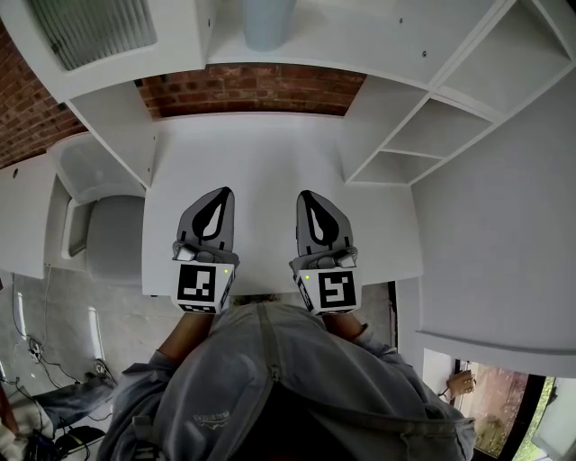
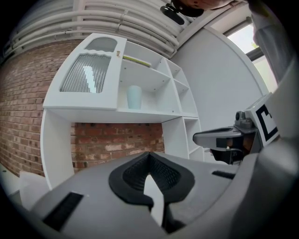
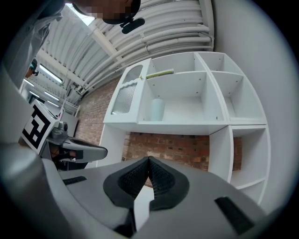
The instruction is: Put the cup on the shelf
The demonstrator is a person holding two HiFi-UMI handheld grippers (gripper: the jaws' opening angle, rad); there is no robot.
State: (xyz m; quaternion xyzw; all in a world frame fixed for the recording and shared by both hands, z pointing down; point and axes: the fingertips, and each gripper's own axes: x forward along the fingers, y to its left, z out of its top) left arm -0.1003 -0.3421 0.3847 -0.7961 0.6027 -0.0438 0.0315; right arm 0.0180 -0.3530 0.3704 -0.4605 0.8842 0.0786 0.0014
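A pale blue cup [image 2: 134, 97] stands upright on the middle shelf of the white wall unit [image 2: 154, 114], next to the glass door; it also shows in the right gripper view [image 3: 157, 109] and at the top of the head view [image 1: 267, 22]. Both grippers hover side by side over the white desk [image 1: 261, 153], well below and in front of the cup. My left gripper [image 1: 222, 193] is shut with its tips touching and nothing between them [image 2: 149, 154]. My right gripper [image 1: 304, 195] is likewise shut and empty [image 3: 149, 158].
A ribbed-glass cabinet door [image 2: 88, 72] hangs left of the cup. A brick wall [image 2: 117, 140] backs the desk. Open side shelves [image 1: 423, 135] stand at the right. A grey chair [image 1: 112, 239] sits left of the desk. A thin yellow-green item [image 3: 160, 73] lies on the upper shelf.
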